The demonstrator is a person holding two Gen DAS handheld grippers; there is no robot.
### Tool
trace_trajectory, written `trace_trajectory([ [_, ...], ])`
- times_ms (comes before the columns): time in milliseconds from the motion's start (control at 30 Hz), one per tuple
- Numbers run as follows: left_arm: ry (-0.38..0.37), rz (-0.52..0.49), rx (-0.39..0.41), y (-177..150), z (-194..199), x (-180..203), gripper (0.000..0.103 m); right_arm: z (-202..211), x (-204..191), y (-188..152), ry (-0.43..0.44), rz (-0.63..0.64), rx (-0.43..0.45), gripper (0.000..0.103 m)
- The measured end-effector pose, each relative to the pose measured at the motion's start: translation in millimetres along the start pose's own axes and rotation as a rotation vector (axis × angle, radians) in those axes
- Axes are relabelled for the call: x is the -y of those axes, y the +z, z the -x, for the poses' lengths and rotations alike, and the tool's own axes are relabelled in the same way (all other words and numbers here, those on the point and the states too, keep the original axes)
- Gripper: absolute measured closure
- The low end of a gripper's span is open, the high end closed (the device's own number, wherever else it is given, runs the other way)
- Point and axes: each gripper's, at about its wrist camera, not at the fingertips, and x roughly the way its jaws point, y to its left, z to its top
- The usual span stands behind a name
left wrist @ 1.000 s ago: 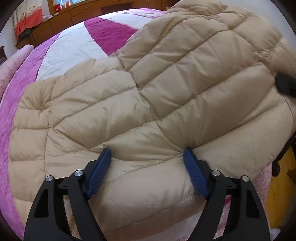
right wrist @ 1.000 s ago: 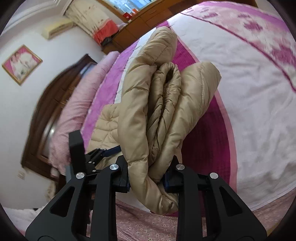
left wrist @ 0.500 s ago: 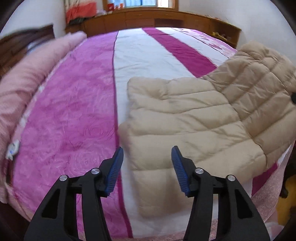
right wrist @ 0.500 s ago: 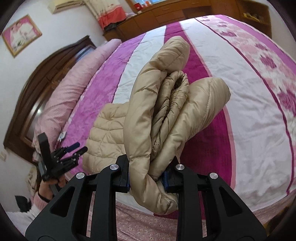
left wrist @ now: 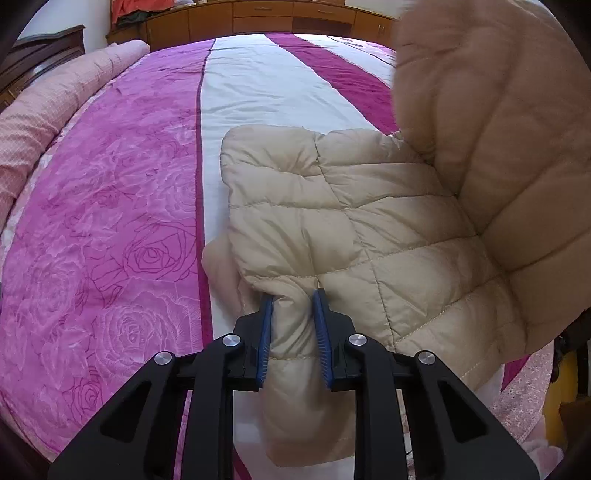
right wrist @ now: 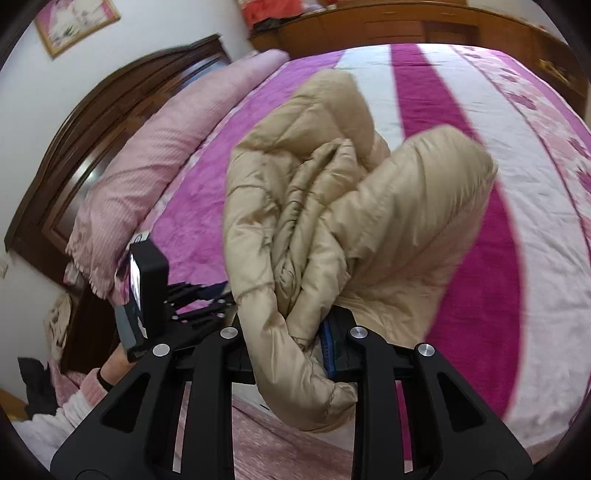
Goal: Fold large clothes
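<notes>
A beige quilted down jacket (left wrist: pixel 351 221) lies on the bed near its front edge, with part of it lifted at the right. My left gripper (left wrist: pixel 293 306) is shut on the jacket's near left corner, fabric bunched between the blue pads (left wrist: pixel 320 325). My right gripper (right wrist: pixel 295 332) is shut on a bunched fold of the same jacket (right wrist: pixel 332 206) and holds it up above the bed. The left gripper's body (right wrist: pixel 147 295) shows at the left of the right wrist view.
The bed has a magenta and white striped cover (left wrist: pixel 110 221). A rolled pink quilt (left wrist: pixel 44 107) lies by the dark wooden headboard (right wrist: pixel 85 147). Wooden cabinets (left wrist: pixel 280 14) line the far wall. The bed's front edge (left wrist: pixel 524 387) drops to the floor.
My left gripper has moved to the jacket's near left corner and closed on it; it was open before. The right gripper keeps its hold and has swung the lifted bundle.
</notes>
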Motion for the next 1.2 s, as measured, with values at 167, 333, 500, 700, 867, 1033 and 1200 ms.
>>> trace_trajectory([
  [167,-0.044,0.036,-0.007,1.0,4.8,-7.7,0.081,-46.8,-23.1,1.7,0.038,0.011,-0.067,0.078],
  [333,-0.047,0.062,-0.003,0.8,11.2,-17.9,0.075,-84.5,-33.5,0.4,0.063,0.007,-0.126,0.077],
  [500,0.006,0.119,0.045,-8.0,38.2,-43.7,0.061,-117.9,-40.1,-7.1,0.075,0.029,-0.192,0.073],
  [700,0.058,0.149,0.077,-15.2,64.2,-67.8,0.061,-159.6,-57.6,-24.5,0.057,0.086,-0.231,0.071],
  [867,0.074,0.15,0.091,-16.0,73.2,-69.9,0.055,-162.4,-67.4,-29.3,0.063,0.097,-0.215,0.05],
  [1033,0.062,0.13,0.122,-11.5,79.6,-60.4,0.038,-128.6,-82.7,-32.1,0.113,0.103,-0.158,0.036],
  [1200,0.02,0.106,0.168,0.0,91.4,-43.9,0.024,-74.1,-83.3,-37.5,0.12,0.113,-0.037,0.036],
])
